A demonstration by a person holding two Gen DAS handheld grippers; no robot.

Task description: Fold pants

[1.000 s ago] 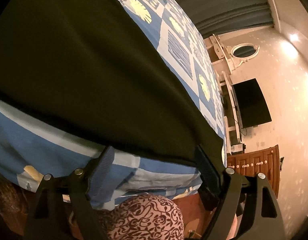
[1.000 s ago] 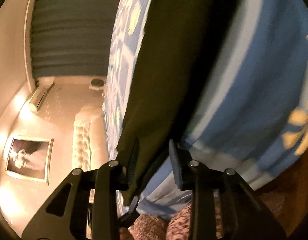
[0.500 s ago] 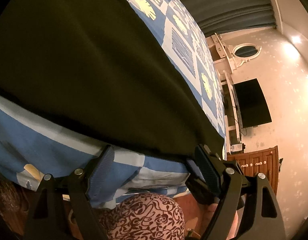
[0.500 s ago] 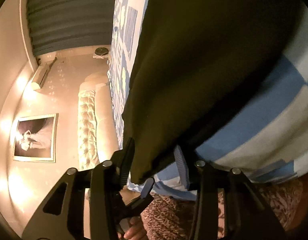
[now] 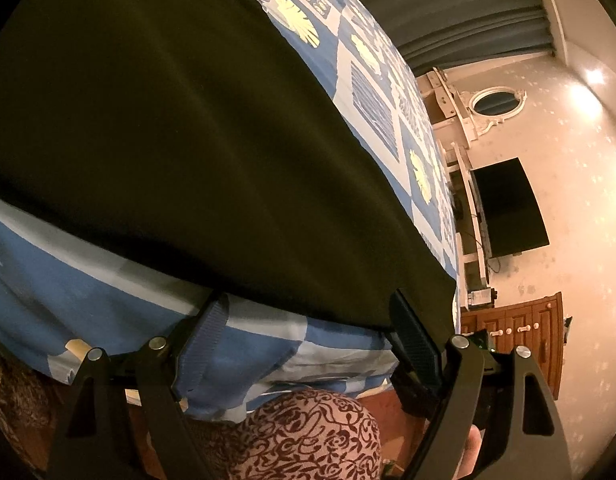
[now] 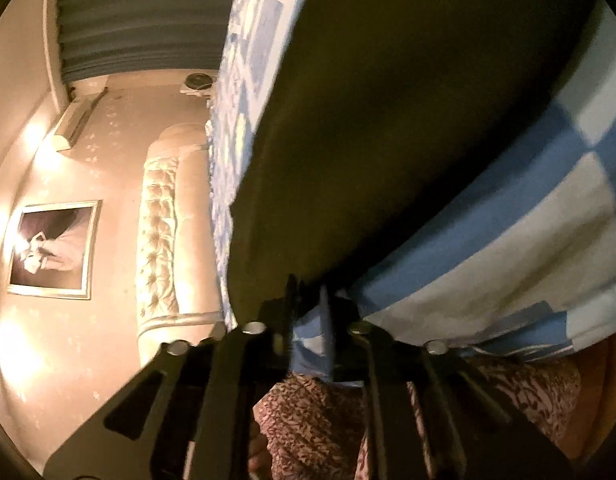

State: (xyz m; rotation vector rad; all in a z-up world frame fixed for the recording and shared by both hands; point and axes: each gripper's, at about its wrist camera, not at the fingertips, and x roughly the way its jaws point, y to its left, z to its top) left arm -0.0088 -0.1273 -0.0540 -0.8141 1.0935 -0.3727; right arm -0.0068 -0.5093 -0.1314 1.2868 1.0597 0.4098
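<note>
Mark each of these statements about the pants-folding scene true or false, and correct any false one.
1. The pants are dark. True.
2. They lie on a plain red sheet. False: the bedcover is blue and white patchwork.
3. The left gripper has its fingers spread wide. True.
4. The right gripper is wide open. False: its fingers are nearly together at the pants' edge.
5. A dark television hangs on the wall. True.

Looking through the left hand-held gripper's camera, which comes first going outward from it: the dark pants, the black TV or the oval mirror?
From the left hand-held gripper:
1. Dark pants, right at its fingertips, spread on the checked bedspread.
2. Black TV, on the wall at right.
3. Oval mirror, higher and farther along that wall.
</note>
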